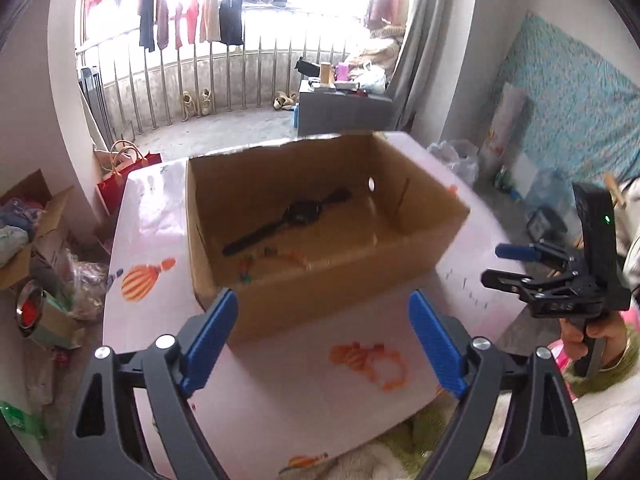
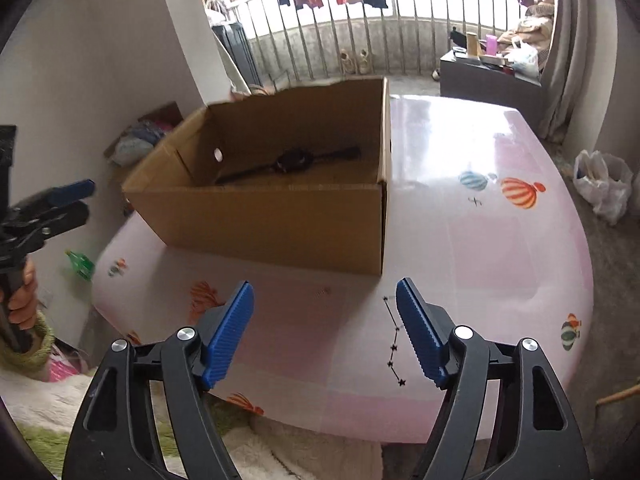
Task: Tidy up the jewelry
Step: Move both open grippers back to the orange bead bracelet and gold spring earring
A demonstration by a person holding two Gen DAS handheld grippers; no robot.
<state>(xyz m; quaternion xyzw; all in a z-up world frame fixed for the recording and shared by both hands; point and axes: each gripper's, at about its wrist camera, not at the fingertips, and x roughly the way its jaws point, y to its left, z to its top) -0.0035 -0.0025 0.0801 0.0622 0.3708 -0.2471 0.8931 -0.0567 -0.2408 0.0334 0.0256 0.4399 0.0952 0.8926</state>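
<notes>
**Box on pink table, both grippers empty**

An open cardboard box [image 1: 320, 216] is set on the pink balloon-print table [image 2: 480, 240]. A black watch [image 1: 296, 214] and small beaded pieces [image 1: 256, 264] are seen lying inside the box. The left gripper [image 1: 322, 344] and right gripper [image 2: 325, 332] are held spread wide, nothing gripped, near the box's front wall. Bare tabletop is seen right of the box; a railed balcony [image 2: 400, 40] is seen behind the box.

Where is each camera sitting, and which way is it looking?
Left wrist: rides on the left claw, looking forward and down into the cardboard box on the pink table; it shows its own open blue fingers, plus the right claw in a hand at right.
Right wrist: rides on the right claw, facing the box from the other near corner; it shows its own open fingers, plus the left claw at left.
Both see the box, the black watch inside and the balcony railing beyond.
</notes>
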